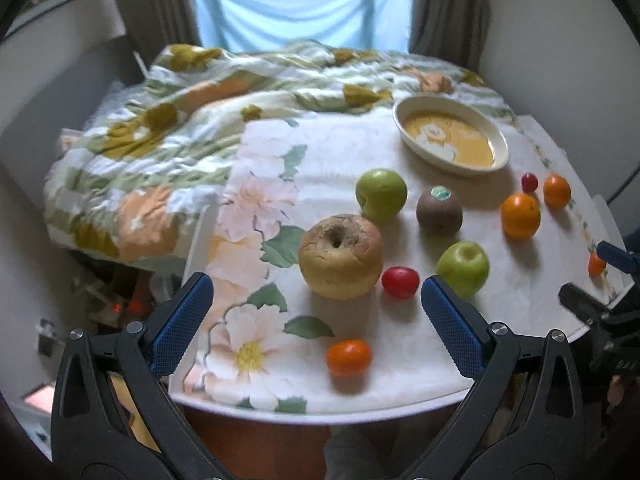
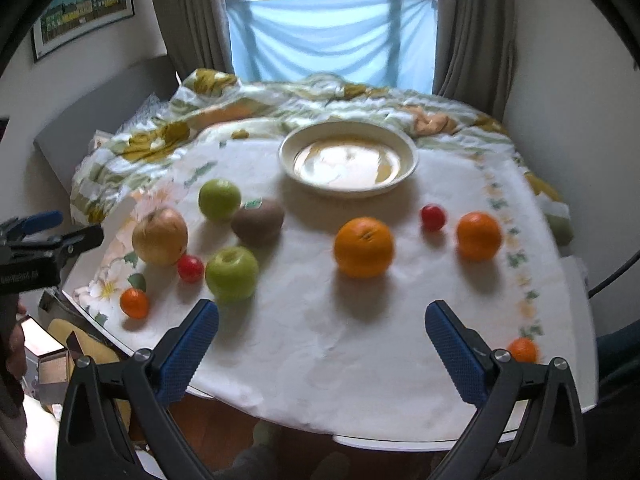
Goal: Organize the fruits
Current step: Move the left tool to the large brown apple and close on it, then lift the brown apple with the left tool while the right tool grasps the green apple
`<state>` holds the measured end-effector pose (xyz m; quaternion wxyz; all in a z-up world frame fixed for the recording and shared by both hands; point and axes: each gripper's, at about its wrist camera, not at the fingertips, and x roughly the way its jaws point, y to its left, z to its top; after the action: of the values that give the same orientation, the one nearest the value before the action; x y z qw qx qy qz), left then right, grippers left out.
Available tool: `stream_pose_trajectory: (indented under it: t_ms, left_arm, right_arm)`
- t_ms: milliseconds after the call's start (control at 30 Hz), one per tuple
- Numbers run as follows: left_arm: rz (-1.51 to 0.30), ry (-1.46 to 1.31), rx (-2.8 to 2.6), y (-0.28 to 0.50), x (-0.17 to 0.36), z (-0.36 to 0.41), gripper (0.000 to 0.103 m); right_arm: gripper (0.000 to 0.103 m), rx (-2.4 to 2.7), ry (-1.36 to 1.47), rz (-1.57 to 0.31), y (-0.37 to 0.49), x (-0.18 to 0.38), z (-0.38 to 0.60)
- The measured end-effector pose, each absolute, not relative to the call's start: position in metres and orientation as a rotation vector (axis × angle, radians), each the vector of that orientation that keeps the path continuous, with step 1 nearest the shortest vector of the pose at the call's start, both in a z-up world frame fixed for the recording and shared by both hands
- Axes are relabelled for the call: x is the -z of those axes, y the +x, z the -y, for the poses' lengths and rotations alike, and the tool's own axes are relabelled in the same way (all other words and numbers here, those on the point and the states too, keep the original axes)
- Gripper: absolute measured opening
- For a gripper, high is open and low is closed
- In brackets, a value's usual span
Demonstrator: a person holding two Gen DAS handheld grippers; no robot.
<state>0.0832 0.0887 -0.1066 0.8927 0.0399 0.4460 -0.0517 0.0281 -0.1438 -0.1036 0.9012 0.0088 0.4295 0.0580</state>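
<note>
Fruits lie scattered on a cloth-covered table [image 1: 360, 392]. A wrinkled yellow apple [image 1: 340, 256], a red plum [image 1: 400, 282], two green apples [image 1: 381, 194] [image 1: 463, 268], a kiwi [image 1: 439, 210] and a small mandarin [image 1: 349, 357] sit ahead of my open left gripper [image 1: 316, 300]. A cream bowl [image 2: 348, 158] stands empty at the back. My right gripper [image 2: 322, 320] is open and empty, near the front edge, with a big orange [image 2: 364, 246] just ahead. A second orange [image 2: 479, 235], a red plum [image 2: 433, 217] and a small mandarin [image 2: 522, 350] lie to the right.
A rumpled floral quilt [image 1: 160, 128] on a bed lies behind and left of the table. Curtains and a window with blue fabric [image 2: 328, 36] fill the back. A framed picture [image 2: 82, 10] hangs on the left wall. The floor shows beneath the table's front edge.
</note>
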Motion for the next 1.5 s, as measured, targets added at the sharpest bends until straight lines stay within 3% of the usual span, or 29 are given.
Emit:
stream_pose_trajectory:
  t_ms: [600, 700, 900, 1133, 1300, 1500]
  left_arm:
    - [-1.11, 0.153, 0.365, 0.159, 0.176, -0.082, 0.103]
    - [-1.13, 0.143, 0.383, 0.165, 0.182, -0.082, 0.102]
    - [-1.157, 0.089, 0.455, 0.166, 0.185, -0.083, 0.081]
    - [-1.159, 0.056, 0.447, 0.165, 0.185, -0.085, 0.08]
    - [-1.151, 0.066, 0.426, 0.164, 0.184, -0.089, 0.08]
    - [-1.148, 0.073, 0.421, 0.164, 0.184, -0.094, 0.08]
  right_arm:
    - [0.099, -0.086, 0.045, -1.028, 0.065, 0.162, 0.089]
    - [0.095, -0.097, 0.04, -1.04, 0.069, 0.164, 0.083]
    - [0.089, -0.114, 0.028, -1.043, 0.081, 0.164, 0.076]
    - [0.074, -0.139, 0.028, -1.056, 0.09, 0.167, 0.069]
    - [0.07, -0.145, 0.026, -1.059, 0.095, 0.168, 0.067]
    - [0.054, -0.159, 0.01, -1.054, 0.101, 0.168, 0.063]
